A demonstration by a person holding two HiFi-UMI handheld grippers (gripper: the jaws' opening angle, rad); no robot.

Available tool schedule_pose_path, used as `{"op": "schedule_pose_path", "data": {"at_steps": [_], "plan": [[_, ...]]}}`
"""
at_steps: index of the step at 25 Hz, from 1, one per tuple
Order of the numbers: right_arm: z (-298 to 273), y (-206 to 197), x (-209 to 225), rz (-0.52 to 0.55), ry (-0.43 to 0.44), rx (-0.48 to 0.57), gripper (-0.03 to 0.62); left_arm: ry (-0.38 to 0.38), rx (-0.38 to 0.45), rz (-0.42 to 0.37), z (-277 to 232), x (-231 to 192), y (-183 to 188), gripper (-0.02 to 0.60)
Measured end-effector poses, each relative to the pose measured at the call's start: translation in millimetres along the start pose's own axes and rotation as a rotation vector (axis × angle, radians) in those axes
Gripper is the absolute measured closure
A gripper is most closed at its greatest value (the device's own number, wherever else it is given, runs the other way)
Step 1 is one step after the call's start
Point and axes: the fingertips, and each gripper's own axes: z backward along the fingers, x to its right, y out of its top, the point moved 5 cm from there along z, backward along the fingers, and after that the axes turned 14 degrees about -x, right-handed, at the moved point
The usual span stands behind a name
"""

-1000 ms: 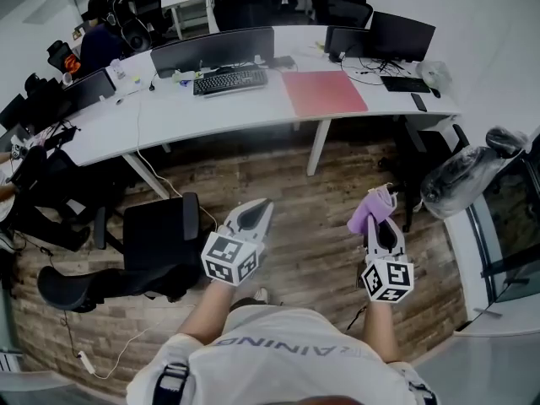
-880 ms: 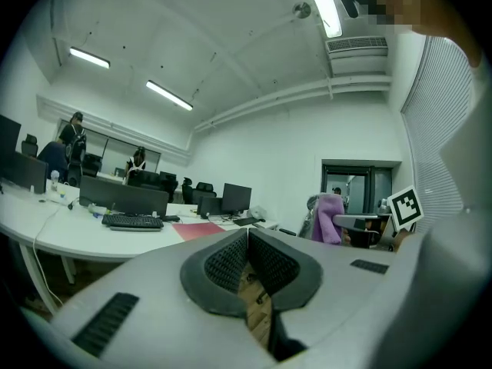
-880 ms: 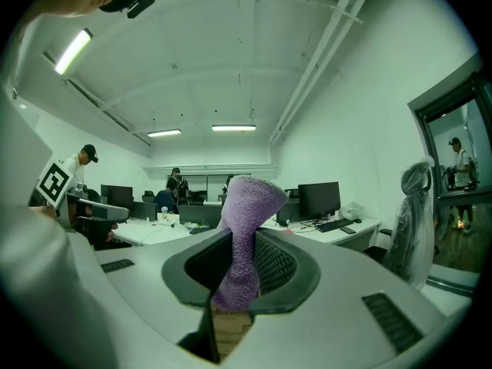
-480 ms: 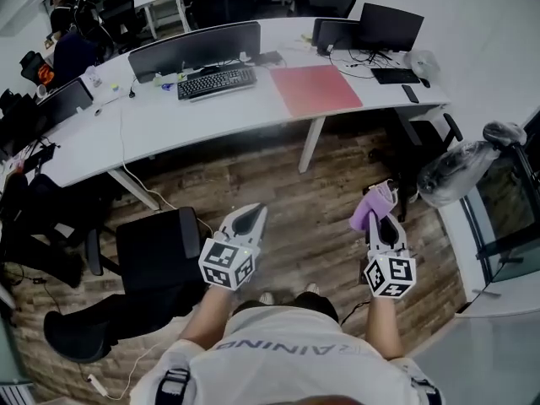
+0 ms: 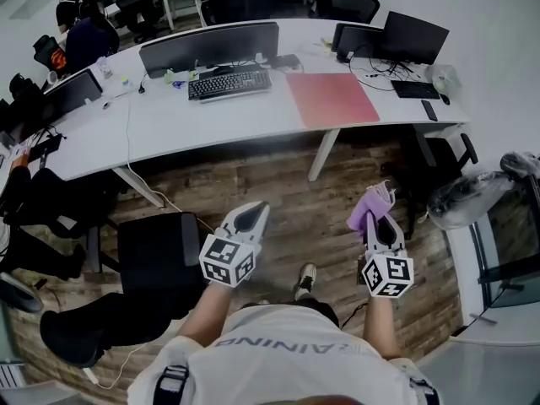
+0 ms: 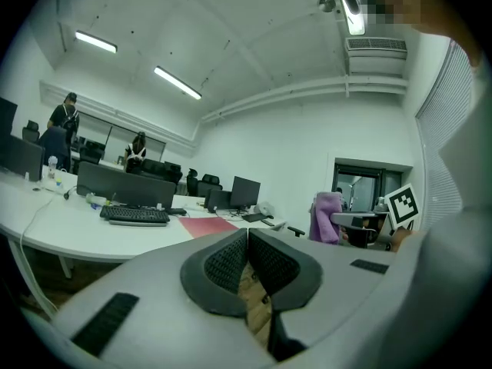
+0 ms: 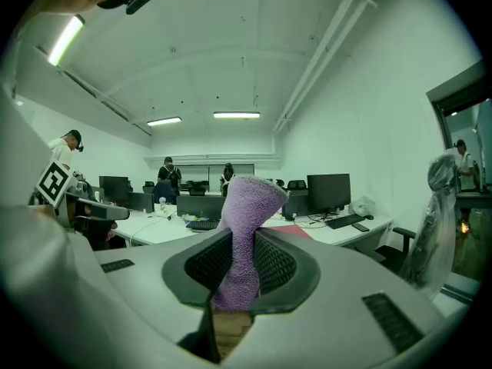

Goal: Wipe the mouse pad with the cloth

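Observation:
A red mouse pad [image 5: 332, 98] lies on the long white desk [image 5: 169, 125], right of a black keyboard [image 5: 229, 83]; it also shows as a thin red strip, the mouse pad [image 6: 209, 226], in the left gripper view. My right gripper [image 5: 378, 210] is shut on a purple cloth [image 5: 370, 206], which stands up between the jaws as the cloth [image 7: 244, 237]. My left gripper [image 5: 253, 216] is shut with nothing in it, its jaws touching, left gripper [image 6: 247, 260]. Both grippers hang over the wooden floor, well short of the desk.
A black office chair [image 5: 152, 260] stands to my left. Monitors [image 5: 209, 45] and a second keyboard [image 5: 415, 89] sit on the desk. A plastic-wrapped object [image 5: 472, 194] is at the right, by a white counter [image 5: 472, 285]. People [image 5: 80, 24] sit at the far left.
The view has shifted a little as I walk over the floor; a foot now shows below. Both grippers keep their pose, and the cloth stays in the right one.

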Motion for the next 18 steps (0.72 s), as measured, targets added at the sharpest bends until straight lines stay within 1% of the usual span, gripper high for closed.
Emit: {"op": "schedule_pose_path", "data": {"at_steps": [3, 6, 11, 18], "plan": [[-23.4, 10.4, 18.8, 0.003, 0.026, 0.001, 0.500, 0.019, 0.004, -0.003, -24.1, -3.0, 16.9, 0.549], [-46.0, 19.6, 46.5, 0.004, 0.044, -0.005, 0.500, 0.034, 0.011, -0.006, -54.3, -1.2, 36.2, 0.549], [-81.6, 39.8, 106.6, -0.004, 0.059, 0.007, 0.500, 0.047, 0.008, -0.015, -114.2, 10.9, 67.2, 0.549], [-124.6, 58.7, 195.3, -0.021, 0.060, 0.025, 0.500, 0.052, 0.029, -0.037, -204.4, 31.0, 110.6, 0.549]]}}
